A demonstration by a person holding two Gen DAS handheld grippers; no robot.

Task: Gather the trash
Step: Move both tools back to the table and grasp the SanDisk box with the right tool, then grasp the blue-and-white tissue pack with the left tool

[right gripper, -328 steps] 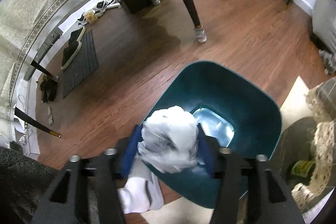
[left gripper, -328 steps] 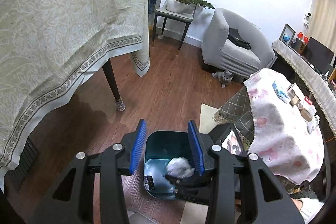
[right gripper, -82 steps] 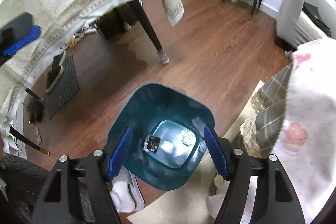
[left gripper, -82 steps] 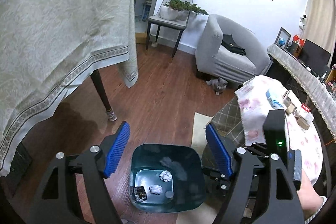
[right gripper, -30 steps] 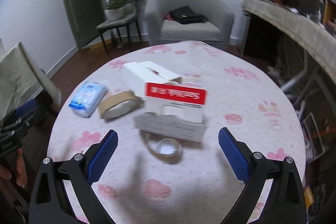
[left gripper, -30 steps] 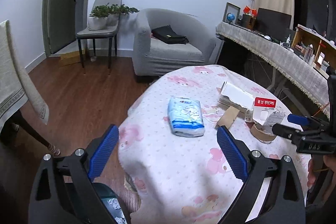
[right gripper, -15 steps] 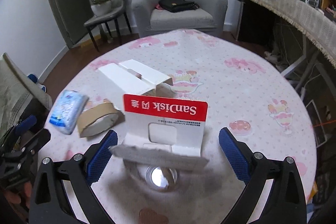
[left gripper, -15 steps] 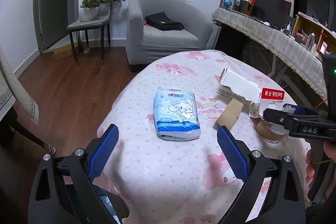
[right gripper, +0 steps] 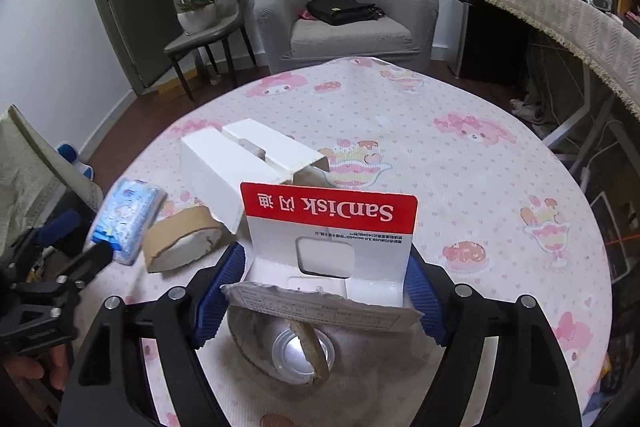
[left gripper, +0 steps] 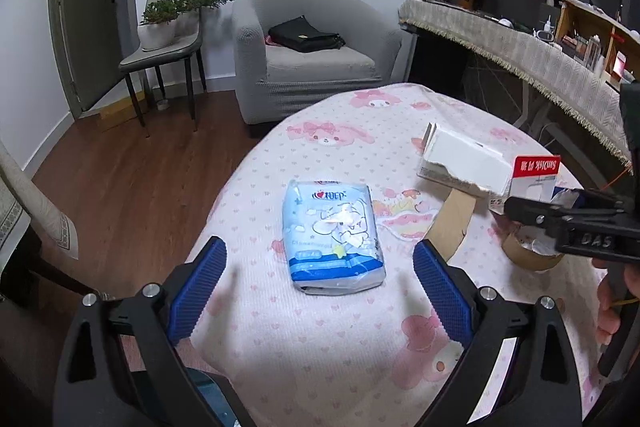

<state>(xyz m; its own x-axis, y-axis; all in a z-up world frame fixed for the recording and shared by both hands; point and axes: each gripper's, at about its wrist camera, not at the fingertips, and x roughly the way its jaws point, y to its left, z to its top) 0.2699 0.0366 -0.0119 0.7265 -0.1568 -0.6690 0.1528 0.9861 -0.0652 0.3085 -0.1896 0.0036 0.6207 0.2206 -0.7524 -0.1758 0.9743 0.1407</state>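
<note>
A blue tissue pack [left gripper: 333,235] lies on the round pink-patterned table [left gripper: 320,347]. My left gripper [left gripper: 320,283] is open, its pads on either side of the pack's near end, slightly above it. My right gripper [right gripper: 320,291] is open, with a red-and-white SanDisk card package [right gripper: 330,227] standing between its pads. A tape roll [right gripper: 288,351] lies under that package. A torn white box [right gripper: 236,167] and a brown cardboard ring [right gripper: 180,243] lie beyond. The right gripper also shows in the left wrist view [left gripper: 540,215].
A grey armchair [left gripper: 308,59] with a black bag [left gripper: 304,35], a chair holding a plant [left gripper: 164,39] and a draped sideboard [left gripper: 520,51] stand behind the table. The teal bin's rim [left gripper: 208,399] shows below the left gripper. Wood floor lies to the left.
Both grippers left the bin and rose to the table. In the last half second both moved closer: the left over the tissue pack, the right around the SanDisk package.
</note>
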